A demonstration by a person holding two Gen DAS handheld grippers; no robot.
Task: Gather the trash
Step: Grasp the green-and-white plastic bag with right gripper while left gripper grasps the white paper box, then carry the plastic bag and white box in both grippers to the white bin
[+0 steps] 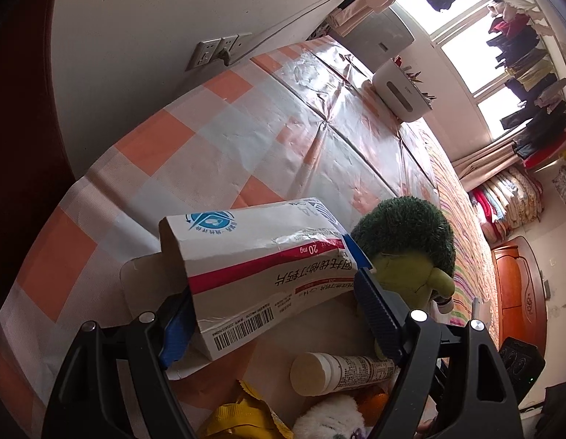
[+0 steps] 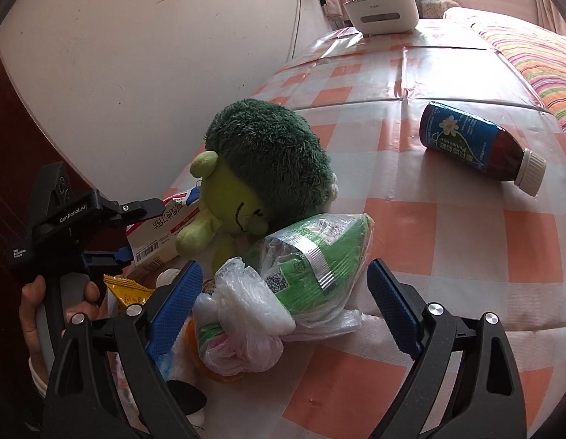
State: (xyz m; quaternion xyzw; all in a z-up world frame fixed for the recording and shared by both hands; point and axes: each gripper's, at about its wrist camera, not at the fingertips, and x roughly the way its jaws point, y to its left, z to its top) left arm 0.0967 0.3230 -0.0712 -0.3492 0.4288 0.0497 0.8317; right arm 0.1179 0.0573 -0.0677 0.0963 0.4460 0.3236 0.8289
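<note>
Each camera sits just behind its own hand-held gripper, looking forward and steeply down along the two fingers at close range over the checkered tabletop (image 1: 143, 153). Both views share the green plush toy (image 2: 268, 153), the medicine box (image 1: 268, 256) and the white organizer (image 2: 383, 12) at the far end. The right view also takes in the left hand-held gripper (image 2: 140, 230) from the side.

Crumpled white-and-red medicine box (image 1: 261, 259) held tilted above the table; green bagged wrapper (image 2: 312, 256), brown bottle (image 2: 480, 146) lying on checkered cloth.
</note>
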